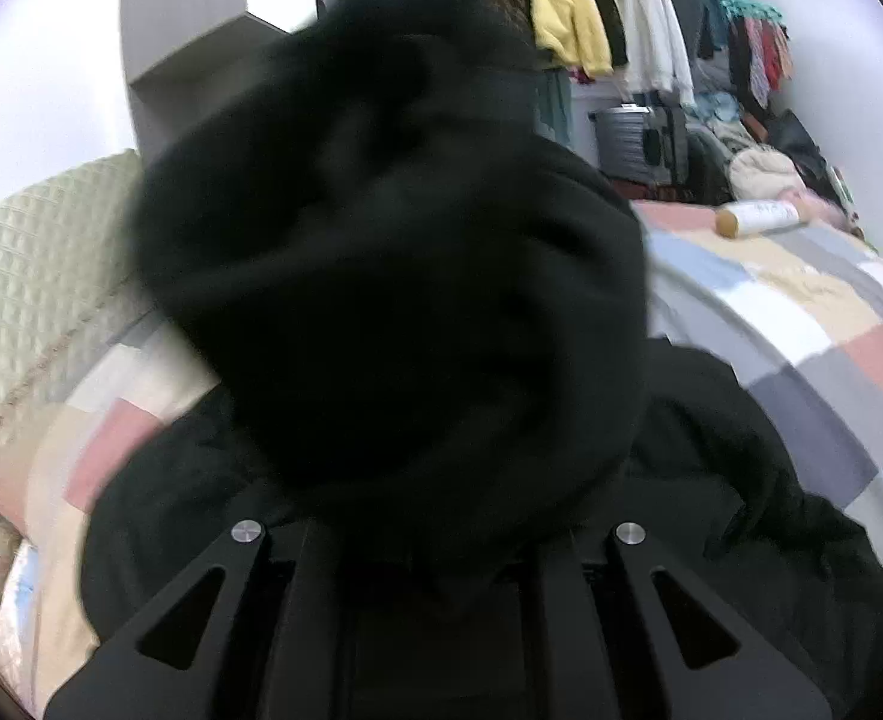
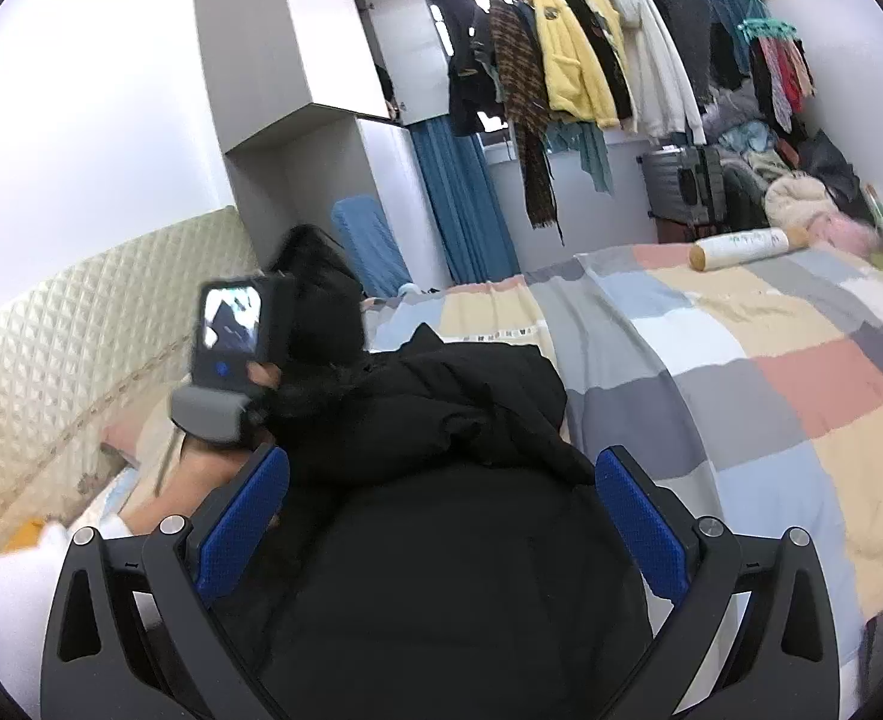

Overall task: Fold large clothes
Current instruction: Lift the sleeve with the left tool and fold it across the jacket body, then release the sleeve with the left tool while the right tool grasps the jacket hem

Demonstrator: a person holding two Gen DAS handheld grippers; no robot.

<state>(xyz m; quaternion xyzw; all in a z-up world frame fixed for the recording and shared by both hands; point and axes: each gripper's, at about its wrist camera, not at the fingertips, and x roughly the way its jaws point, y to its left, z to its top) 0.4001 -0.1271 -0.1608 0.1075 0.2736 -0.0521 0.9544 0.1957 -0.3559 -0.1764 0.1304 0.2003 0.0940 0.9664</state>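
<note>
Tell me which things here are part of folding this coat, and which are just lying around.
Part of the job:
black coat, on the patchwork bedspread
left gripper, shut on a bunched part of it
right gripper, jaws apart over it

Just lying about:
white bottle on the bed
hanging clothes
suitcase
clothes pile

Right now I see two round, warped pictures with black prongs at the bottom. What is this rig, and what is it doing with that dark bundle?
No robot: a person holds a two-finger gripper in each hand, each carrying a wide-angle camera looking along its fingers. In the left view, the left gripper is shut on a bunched part of the black coat, lifting it. In the right view, the right gripper stands open over that coat, which lies on the patchwork bedspread. A cream bottle lies farther back.
</note>
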